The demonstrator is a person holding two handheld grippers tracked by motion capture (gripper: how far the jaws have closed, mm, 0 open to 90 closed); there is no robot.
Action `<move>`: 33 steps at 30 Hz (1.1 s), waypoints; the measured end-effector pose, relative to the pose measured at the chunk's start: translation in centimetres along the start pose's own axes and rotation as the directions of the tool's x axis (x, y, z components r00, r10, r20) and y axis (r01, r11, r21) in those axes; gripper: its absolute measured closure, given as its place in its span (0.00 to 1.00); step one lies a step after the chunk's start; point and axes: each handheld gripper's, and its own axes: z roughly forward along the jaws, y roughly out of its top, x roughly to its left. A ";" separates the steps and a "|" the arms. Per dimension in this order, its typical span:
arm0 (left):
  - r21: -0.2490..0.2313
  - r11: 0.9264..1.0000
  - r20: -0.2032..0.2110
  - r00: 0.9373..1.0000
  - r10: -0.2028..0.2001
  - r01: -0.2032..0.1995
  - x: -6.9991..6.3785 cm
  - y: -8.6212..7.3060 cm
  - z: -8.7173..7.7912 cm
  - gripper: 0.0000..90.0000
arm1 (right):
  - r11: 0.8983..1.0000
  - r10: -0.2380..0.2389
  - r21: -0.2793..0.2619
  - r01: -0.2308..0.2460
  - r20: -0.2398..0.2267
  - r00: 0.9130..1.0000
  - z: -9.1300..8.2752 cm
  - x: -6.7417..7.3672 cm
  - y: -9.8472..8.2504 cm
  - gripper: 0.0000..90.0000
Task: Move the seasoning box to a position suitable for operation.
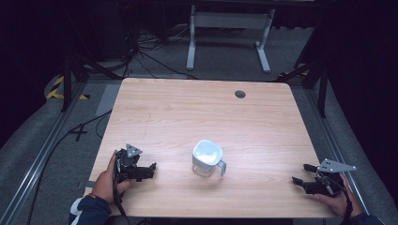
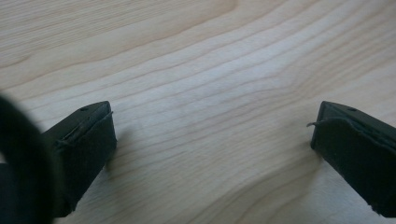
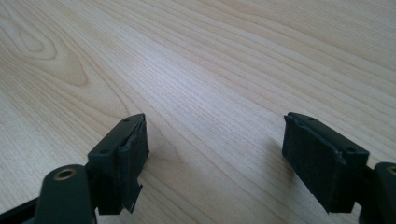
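High view: at the near edge of the wooden table (image 1: 187, 108), the left gripper (image 1: 149, 169) rests low on the wood at the left, held in the person's left hand (image 1: 107, 180), and the right gripper (image 1: 300, 173) sits at the right near corner in the right hand (image 1: 335, 197). Both point inward toward the middle. In the left gripper view its jaws stand wide apart with only bare wood grain between them; the right gripper view shows the same, jaws spread wide and nothing held. Between the two, a little farther in, a small clear jug (image 1: 206, 158) with a white lid stands upright on the table, its handle turned to the right, well apart from both grippers. Farther off, a dark round grommet (image 1: 240, 94) sits near the far edge.
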 end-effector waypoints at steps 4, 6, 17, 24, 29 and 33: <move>0.000 1.000 0.007 1.000 0.003 -0.003 0.0 0.0 0.1 0.00 | 1.000 0.000 0.000 0.000 0.000 1.000 0.0 0.0 0.0 0.25; 0.000 1.000 0.015 1.000 0.013 -0.013 0.1 0.2 0.2 0.00 | 1.000 -0.001 0.009 0.001 -0.001 1.000 0.0 0.0 0.1 0.26; -0.005 0.991 0.103 0.986 0.135 -0.135 0.4 0.7 0.5 0.00 | 0.993 0.049 -0.103 -0.058 -0.088 0.995 0.0 0.0 3.7 0.49; -0.013 0.988 0.143 0.978 0.154 -0.154 -0.1 0.7 0.7 0.00 | 0.986 -0.039 -0.167 0.022 -0.096 0.995 1.6 3.2 7.4 0.71; -0.013 0.988 0.133 0.979 0.152 -0.151 -0.2 0.7 0.7 0.00 | 0.975 -0.147 -0.188 0.116 -0.163 0.976 3.5 6.3 10.1 0.91; -0.011 0.989 0.131 0.980 0.147 -0.147 -0.2 0.7 0.6 0.01 | 0.960 -0.239 -0.203 0.192 -0.241 0.941 5.3 8.7 12.3 0.99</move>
